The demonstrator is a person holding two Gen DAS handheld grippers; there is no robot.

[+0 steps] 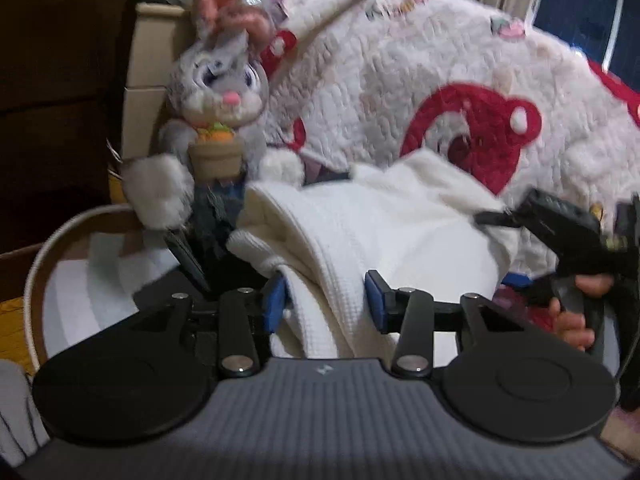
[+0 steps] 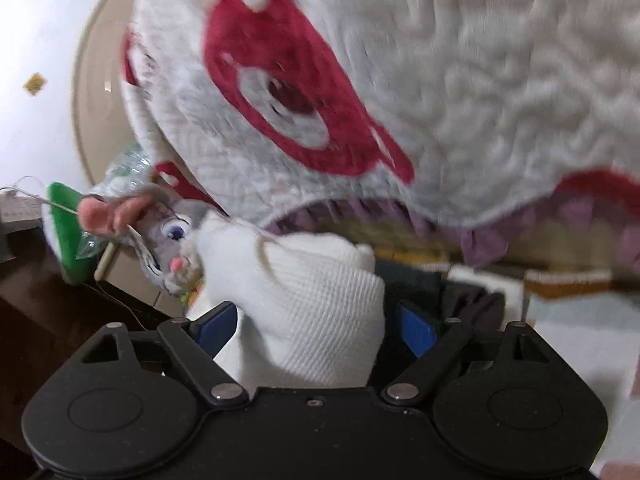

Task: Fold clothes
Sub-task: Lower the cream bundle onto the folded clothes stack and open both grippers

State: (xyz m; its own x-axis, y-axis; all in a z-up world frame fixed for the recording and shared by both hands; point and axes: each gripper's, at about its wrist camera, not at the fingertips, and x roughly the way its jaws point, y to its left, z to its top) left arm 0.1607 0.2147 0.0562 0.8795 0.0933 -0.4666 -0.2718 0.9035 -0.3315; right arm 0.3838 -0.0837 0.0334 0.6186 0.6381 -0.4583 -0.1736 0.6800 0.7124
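Observation:
A white waffle-knit garment point(image 1: 384, 232) lies bunched in front of a quilt. In the left wrist view one fold of it runs down between the blue pads point(image 1: 276, 300) of my left gripper point(image 1: 326, 300), which stands open around it and does not pinch it. In the right wrist view a rounded bundle of the same white garment point(image 2: 316, 300) sits between the jaws of my right gripper point(image 2: 316, 326). These are wide open, with a gap showing beside the right pad point(image 2: 416, 328). A person's hand point(image 1: 576, 312) holds the right gripper's handle at the right edge.
A grey plush bunny point(image 1: 216, 92) holding a flowerpot sits left of the garment, against cardboard boxes point(image 1: 148, 64). Behind rises a white quilt with red bear shapes point(image 1: 400, 80), also filling the right wrist view point(image 2: 440, 80). A striped rug point(image 1: 80, 280) lies below left.

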